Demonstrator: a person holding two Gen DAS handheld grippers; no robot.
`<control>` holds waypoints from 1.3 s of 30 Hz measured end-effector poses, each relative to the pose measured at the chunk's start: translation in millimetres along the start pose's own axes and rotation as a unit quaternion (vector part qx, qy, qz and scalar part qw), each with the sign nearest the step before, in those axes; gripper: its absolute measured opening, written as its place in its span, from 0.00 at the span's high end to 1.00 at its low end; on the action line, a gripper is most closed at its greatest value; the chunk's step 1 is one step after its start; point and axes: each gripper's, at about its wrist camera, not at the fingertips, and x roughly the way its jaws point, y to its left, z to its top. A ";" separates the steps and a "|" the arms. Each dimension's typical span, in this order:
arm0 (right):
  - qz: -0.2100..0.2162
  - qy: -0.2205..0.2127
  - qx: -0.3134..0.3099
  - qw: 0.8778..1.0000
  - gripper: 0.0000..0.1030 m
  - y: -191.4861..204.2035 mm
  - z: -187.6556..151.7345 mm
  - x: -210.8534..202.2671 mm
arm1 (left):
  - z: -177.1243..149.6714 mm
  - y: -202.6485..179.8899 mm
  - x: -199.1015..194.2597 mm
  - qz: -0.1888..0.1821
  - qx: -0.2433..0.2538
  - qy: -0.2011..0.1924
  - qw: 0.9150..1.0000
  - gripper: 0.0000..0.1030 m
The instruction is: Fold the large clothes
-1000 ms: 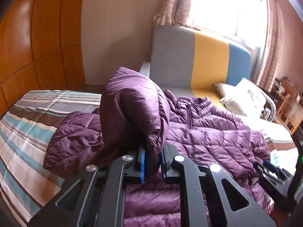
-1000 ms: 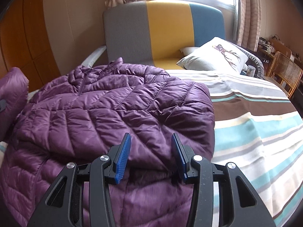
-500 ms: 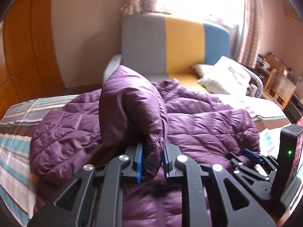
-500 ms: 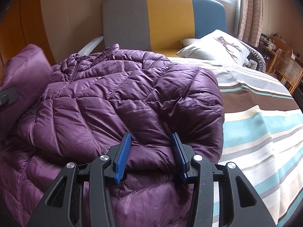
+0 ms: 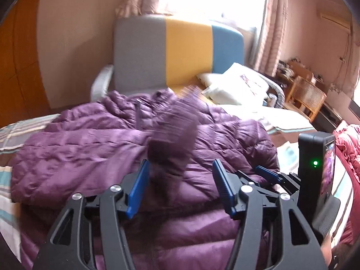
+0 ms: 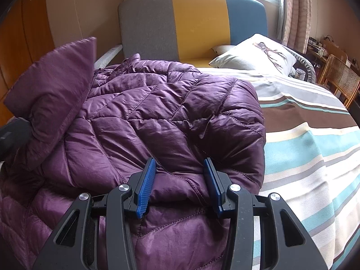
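Note:
A purple quilted down jacket (image 5: 94, 144) lies spread on the striped bed. My left gripper (image 5: 180, 180) hovers over its middle with jaws opening. The jacket's sleeve (image 5: 173, 135) is a blur dropping between the blue pads, which no longer press on it. In the right wrist view the same sleeve (image 6: 51, 94) still stands up at the left. My right gripper (image 6: 178, 180) is shut on a thick folded edge of the jacket (image 6: 171, 117) that fills the gap between its pads. It also shows at the right of the left wrist view, as the right gripper (image 5: 267, 174).
The striped bedspread (image 6: 303, 157) stretches to the right of the jacket. A grey, yellow and blue headboard (image 5: 177, 51) and white pillows (image 6: 254, 54) lie beyond. A wicker chair (image 5: 308, 94) stands at the far right, a red garment (image 5: 346, 144) at the right edge.
My left gripper carried the sleeve rightward over the jacket's body, then spread its jaws, and the sleeve slipped out. The right gripper kept its hold and barely moved.

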 end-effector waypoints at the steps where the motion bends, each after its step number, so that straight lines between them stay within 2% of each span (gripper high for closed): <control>1: -0.002 0.000 -0.001 1.000 0.57 0.2 -0.1 -0.1 | -0.2 6.6 -7.8 0.000 -0.007 -0.008 1.000 0.37; 4: -0.006 0.000 -0.004 1.000 0.57 2.0 0.3 -0.5 | 0.0 25.6 -29.8 -0.007 -0.022 -0.037 0.999 0.36; 5: -0.007 0.000 -0.004 1.000 0.57 2.5 0.2 -0.7 | 0.1 31.1 -34.9 0.001 -0.020 -0.045 0.999 0.36; 10: -0.004 -0.002 -0.002 1.000 0.57 3.0 0.1 -2.1 | -1.9 87.1 -33.2 0.082 -0.042 -0.026 0.995 0.37; 15: 0.003 -0.015 0.003 1.000 0.57 1.2 1.6 -11.8 | -9.5 152.0 -17.6 0.178 -0.082 0.014 0.981 0.39; 18: 0.022 -0.028 0.024 0.999 0.57 -4.0 3.8 -29.0 | -18.5 172.1 -7.3 0.191 -0.093 0.032 0.977 0.39; 21: 0.046 -0.044 0.043 0.997 0.57 -2.0 7.6 -47.4 | -23.6 177.8 2.2 0.190 -0.098 0.041 0.976 0.39; 24: 0.078 -0.050 0.030 0.995 0.57 16.7 16.1 -56.3 | -23.1 175.5 3.5 0.188 -0.097 0.038 0.977 0.39; 27: 0.099 -0.034 -0.012 0.994 0.57 51.0 25.6 -52.1 | -20.9 170.0 4.8 0.190 -0.091 0.038 0.977 0.39; 29: 0.108 -0.004 -0.030 0.994 0.57 72.3 32.3 -37.0 | -20.2 169.6 7.3 0.194 -0.095 0.041 0.975 0.39; 33: 0.092 0.017 -0.050 0.994 0.57 94.6 41.6 -8.9 | -19.7 168.8 11.2 0.202 -0.099 0.047 0.973 0.37; 39: 0.071 0.030 -0.076 0.994 0.57 105.6 58.2 26.0 | -18.1 177.1 16.5 0.214 -0.110 0.047 0.969 0.28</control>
